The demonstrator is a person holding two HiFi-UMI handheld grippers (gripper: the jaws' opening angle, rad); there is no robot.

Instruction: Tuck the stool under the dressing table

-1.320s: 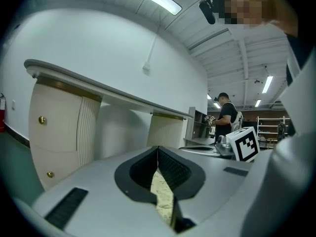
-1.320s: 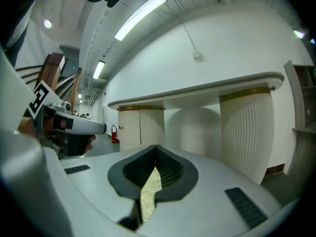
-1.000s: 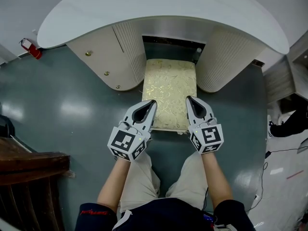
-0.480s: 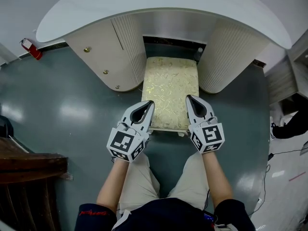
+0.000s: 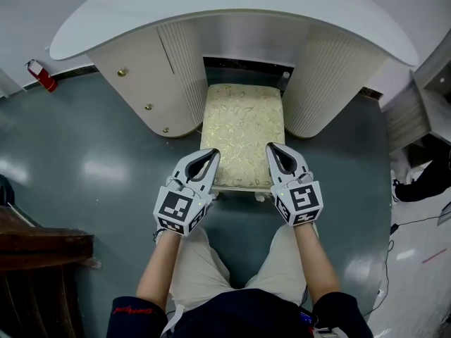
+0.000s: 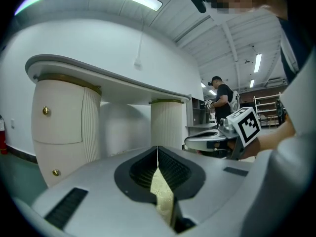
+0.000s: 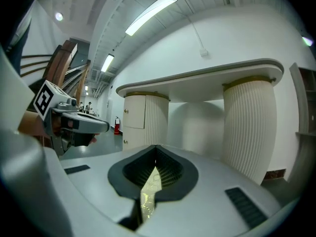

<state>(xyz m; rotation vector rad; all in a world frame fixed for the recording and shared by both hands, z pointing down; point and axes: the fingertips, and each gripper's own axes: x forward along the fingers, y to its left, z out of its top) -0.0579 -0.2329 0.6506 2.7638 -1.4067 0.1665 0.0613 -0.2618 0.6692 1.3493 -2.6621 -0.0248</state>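
The stool [image 5: 243, 134], with a gold-patterned cream cushion, stands in the gap between the two cream ribbed pedestals of the white-topped dressing table [image 5: 232, 16]. Its far end is under the top; its near half sticks out toward me. My left gripper [image 5: 214, 152] is shut with nothing in it, its tip over the cushion's near left corner. My right gripper [image 5: 270, 148] is shut and empty too, over the near right corner. In the left gripper view the left gripper [image 6: 158, 148] shows closed jaws with cushion beneath. The right gripper [image 7: 156, 147] looks the same in its own view. Whether the tips touch the cushion is unclear.
A red fire extinguisher [image 5: 41, 76] stands by the wall at the left. Dark wooden furniture [image 5: 42, 248] is at the lower left. Grey shelving [image 5: 416, 111] and floor cables [image 5: 416, 220] lie to the right. A person [image 6: 223, 97] stands far off.
Both grippers have sunk a little toward the stool's near edge and drifted slightly left in the head view. They stay shut. The stool looks about where it was.
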